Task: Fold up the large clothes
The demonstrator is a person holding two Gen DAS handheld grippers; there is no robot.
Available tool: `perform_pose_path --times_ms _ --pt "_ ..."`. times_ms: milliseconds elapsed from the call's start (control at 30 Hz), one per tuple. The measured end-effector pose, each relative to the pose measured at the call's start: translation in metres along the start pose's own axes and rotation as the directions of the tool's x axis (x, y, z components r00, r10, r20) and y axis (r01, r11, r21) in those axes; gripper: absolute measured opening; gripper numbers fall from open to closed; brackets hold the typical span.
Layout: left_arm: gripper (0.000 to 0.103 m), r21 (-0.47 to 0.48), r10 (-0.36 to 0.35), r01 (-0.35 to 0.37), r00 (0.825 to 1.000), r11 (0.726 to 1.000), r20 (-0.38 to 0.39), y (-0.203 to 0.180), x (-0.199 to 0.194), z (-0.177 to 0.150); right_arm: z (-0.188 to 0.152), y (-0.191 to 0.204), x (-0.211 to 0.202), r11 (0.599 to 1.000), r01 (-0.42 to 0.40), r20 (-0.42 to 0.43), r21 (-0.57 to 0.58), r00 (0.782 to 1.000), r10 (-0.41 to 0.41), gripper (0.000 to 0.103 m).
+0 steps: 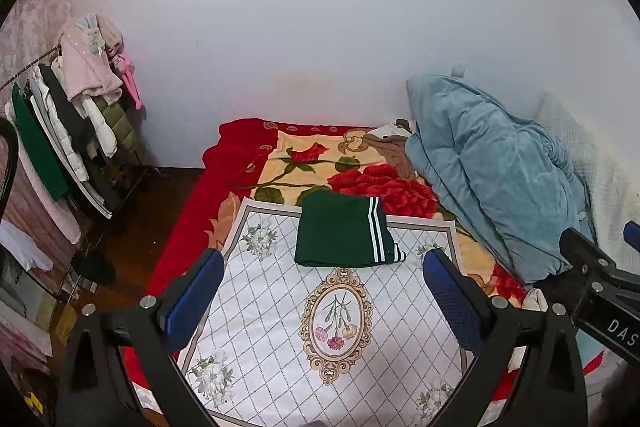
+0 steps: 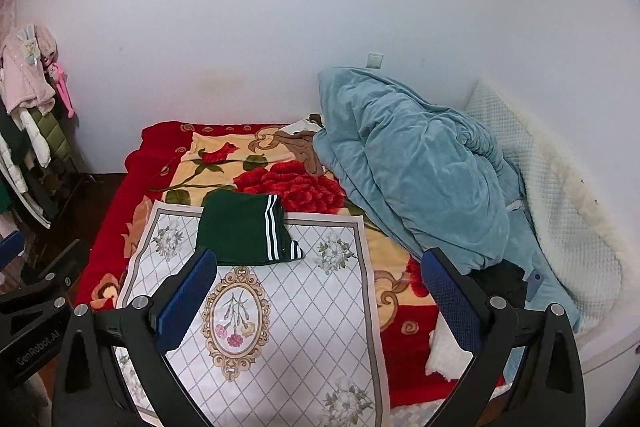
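Left gripper (image 1: 322, 299) and right gripper (image 2: 320, 297): both spread wide, nothing held, raised above the bed. Below them, white diamond-pattern cloth (image 1: 276, 339) spread flat. At its far edge lies the green garment (image 1: 340, 233), folded, white stripes showing. Beyond: red rose blanket (image 1: 360, 183); blue quilt (image 1: 492, 171) heaped right.

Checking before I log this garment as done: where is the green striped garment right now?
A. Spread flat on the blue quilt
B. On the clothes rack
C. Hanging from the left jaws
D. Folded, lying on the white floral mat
D: the green striped garment lies as a compact folded bundle at the far end of the white floral mat, and both grippers' jaws stand open and empty, well short of it.
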State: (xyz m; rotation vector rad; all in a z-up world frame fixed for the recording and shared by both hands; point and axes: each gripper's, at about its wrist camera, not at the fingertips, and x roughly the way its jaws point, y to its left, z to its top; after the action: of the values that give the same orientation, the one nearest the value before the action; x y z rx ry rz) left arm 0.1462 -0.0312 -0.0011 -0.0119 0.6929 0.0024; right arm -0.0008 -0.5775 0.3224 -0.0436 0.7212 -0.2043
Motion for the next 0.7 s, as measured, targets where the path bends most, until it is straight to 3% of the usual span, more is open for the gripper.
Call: perform_pose_path --times_ms 433,700 --pt "0.102 -0.004 0.020 -0.020 1.000 1.000 -0.011 0.003 -0.006 -0.005 -0.004 0.002 -0.007 1.000 -0.003 0.001 -0.002 1.000 0.003 0.103" --pt "0.102 0.002 0.031 -0.031 1.000 1.000 -0.002 0.004 -0.012 -0.006 0.011 0.004 0.005 0.999 -0.027 -0.001 -0.017 1.000 0.027 0.103"
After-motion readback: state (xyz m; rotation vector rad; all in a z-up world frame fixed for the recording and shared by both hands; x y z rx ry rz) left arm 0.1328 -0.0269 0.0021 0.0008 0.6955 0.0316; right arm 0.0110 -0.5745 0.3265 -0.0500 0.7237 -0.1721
